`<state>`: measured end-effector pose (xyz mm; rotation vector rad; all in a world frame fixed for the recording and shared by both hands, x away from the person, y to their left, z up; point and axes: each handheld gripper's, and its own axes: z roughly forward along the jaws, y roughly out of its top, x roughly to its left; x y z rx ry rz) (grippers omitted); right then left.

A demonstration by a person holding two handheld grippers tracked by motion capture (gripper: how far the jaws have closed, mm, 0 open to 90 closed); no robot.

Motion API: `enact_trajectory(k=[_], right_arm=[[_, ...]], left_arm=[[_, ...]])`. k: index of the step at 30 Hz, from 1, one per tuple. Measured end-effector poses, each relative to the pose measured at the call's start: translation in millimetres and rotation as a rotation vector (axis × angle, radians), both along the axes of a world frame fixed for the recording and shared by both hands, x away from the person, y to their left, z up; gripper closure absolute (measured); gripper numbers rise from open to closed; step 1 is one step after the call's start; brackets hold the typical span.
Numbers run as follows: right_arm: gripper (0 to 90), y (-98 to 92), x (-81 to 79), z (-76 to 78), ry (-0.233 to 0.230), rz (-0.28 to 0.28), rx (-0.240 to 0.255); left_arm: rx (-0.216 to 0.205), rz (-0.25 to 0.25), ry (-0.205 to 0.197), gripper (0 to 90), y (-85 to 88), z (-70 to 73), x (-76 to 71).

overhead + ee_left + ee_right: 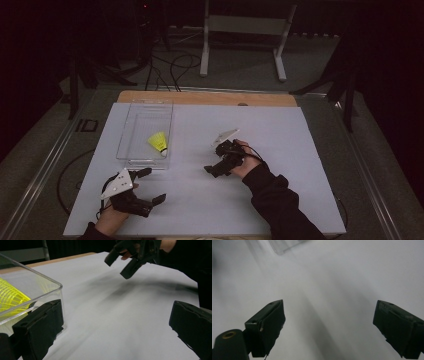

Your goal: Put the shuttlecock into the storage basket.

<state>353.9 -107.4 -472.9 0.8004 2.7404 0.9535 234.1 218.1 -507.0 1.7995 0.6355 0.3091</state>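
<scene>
A yellow shuttlecock (158,142) lies inside a clear plastic box (131,131) on the left half of the white mat. My left gripper (152,186) is open near the mat's front left corner, just in front of the box. In the left gripper view its jaws (115,325) stand wide apart with nothing between them, and the box corner (53,286) with the shuttlecock (10,297) sits by the left jaw. My right gripper (212,162) hovers open over the mat's middle, right of the box, also seen far off (130,257). In its own view the gripper (332,325) is empty over bare mat.
The white mat (280,150) covers a wooden table whose far edge (210,97) shows. Behind the table stands a white frame (245,30), with cables (170,70) on the floor. A box corner (287,245) shows at the top of the right gripper view.
</scene>
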Motion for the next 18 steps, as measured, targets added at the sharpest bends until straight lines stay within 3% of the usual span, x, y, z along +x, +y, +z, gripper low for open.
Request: enact_trajectory(k=[5,18], right_arm=[[10.2,-14.4,-4.4,-6.0,0.020,-0.007,0.047],[9.2,-44.6,-18.6,-15.9,-0.013,0.000,0.106]], left_arm=[[0.000,0.000,0.000,0.0,-0.1,0.0,0.1],[-0.002,0.000,0.003,0.0,-0.7,-0.1,0.6]])
